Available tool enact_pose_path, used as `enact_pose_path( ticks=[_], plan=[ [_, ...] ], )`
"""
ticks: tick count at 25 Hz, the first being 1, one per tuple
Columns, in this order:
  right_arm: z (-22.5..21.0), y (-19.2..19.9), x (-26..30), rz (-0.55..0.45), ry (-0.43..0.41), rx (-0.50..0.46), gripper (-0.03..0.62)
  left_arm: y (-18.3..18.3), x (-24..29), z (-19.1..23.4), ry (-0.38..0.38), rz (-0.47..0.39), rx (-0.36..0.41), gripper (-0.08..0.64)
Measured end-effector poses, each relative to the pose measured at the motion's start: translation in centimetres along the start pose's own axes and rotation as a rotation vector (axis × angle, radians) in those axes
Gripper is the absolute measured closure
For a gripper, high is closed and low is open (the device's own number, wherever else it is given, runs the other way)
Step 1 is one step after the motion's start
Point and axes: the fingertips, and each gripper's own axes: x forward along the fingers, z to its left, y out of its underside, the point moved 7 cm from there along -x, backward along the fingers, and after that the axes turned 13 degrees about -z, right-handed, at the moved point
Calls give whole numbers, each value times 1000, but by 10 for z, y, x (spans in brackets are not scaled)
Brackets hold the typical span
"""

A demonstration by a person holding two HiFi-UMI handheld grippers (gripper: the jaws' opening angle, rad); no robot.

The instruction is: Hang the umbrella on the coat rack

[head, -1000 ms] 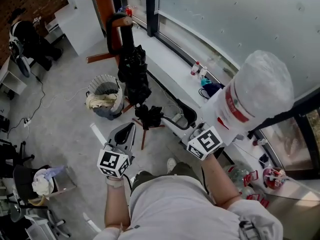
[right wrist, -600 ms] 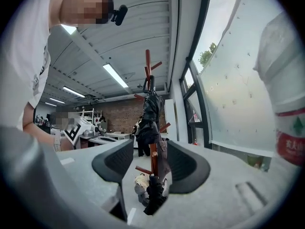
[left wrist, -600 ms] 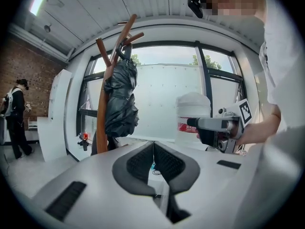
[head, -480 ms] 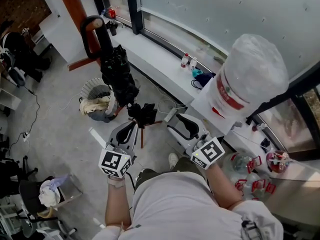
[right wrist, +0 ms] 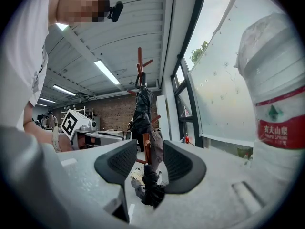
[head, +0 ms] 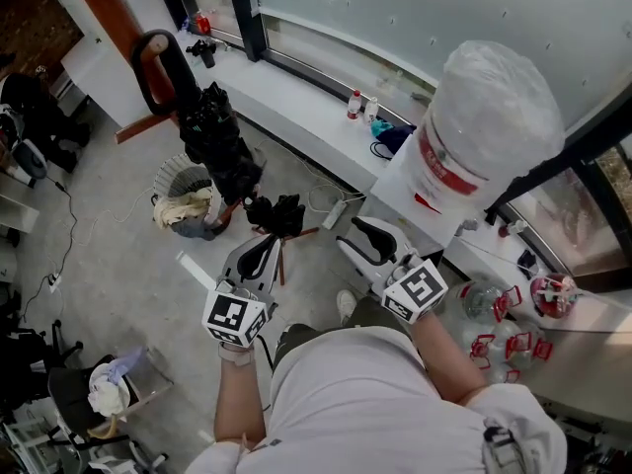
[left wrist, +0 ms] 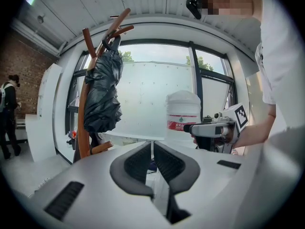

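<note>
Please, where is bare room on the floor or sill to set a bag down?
Bare floor lies between the bin and the cloth pile at lower left. The sill is free between the dark object and the bottles. Crowded: right of the jug, among the red items.

**Umbrella hung on rack**

Umbrella (head: 212, 141): black, folded, not strapped tight. The fabric is loosely bunched and crumpled, bulkiest approx. mid-length and narrower toward the top. Its black crook handle (head: 186, 72) is hooked over a peg at the top of the coat rack (head: 99, 3). The body hangs roughly upright right alongside the rack's pole. Its btm end stops just above one of the rack's lower pegs (left wrist: 102, 148).

Coat rack: reddish-brown wood, single pole, upright on the floor. Upward-slanting pegs (left wrist: 119, 20) fan out at the top, w/ more short pegs partway down. The handle sits among the top pegs; the canopy covers much of the pole's upper half.
</note>
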Motion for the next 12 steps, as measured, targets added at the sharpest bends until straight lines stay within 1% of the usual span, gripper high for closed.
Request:
enact_pose_path(
  ticks=[6, 12],
  plan=[
    [0, -6, 5, 6, -2, -9, 414, 2, -3, -1, -12, -1, -13, 557],
    [0, 0, 7, 31, -26, -19, 414, 3, -5, -1, -33, -4, -15, 557]
  ],
)
